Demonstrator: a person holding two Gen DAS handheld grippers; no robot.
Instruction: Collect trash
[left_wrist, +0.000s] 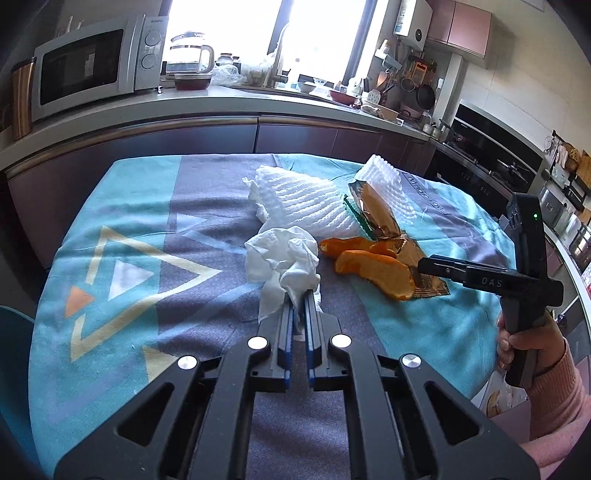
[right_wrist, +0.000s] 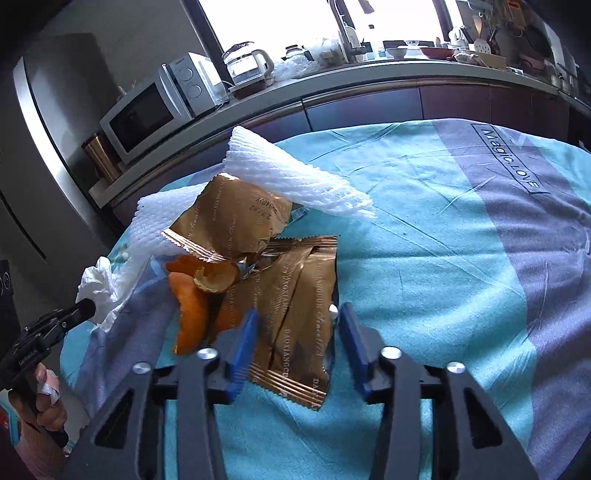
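A table covered by a teal and grey-violet cloth (left_wrist: 155, 236) was seen beneath both grippers, with a kitchen counter (left_wrist: 221, 107) well beyond them and a microwave (left_wrist: 92, 66) set upon it, far ahead and to the left of the left gripper. Two white foam nets (left_wrist: 306, 206) were laid on the cloth ahead of the left gripper, the farther one (right_wrist: 291, 177) being propped against a gold wrapper (right_wrist: 236, 218) ahead of the right gripper. A second, flattened gold wrapper (right_wrist: 295, 317) was spread directly between and under the fingers of the right gripper (right_wrist: 295, 328), whose blue pads (right_wrist: 242, 350) were held apart on either side of it; the jaws were seen to be released, with no pad pressing on the foil. Pieces of orange peel (left_wrist: 373, 269) were found just to the left of that gripper's left pad, partly resting on the wrapper, and ahead and to the right of the left gripper. A crumpled white tissue (left_wrist: 284, 262) was gripped by the left gripper (left_wrist: 298, 299), its narrow jaws being clenched on the tissue's lower edge, so that the paper was bunched just past the fingertips. In the right wrist view the same tissue (right_wrist: 98, 284) was seen at the tip of the left gripper, far to the left. The handle of each tool was held in a hand (left_wrist: 517, 343), a pink sleeve (left_wrist: 561, 387) being visible at the right one.
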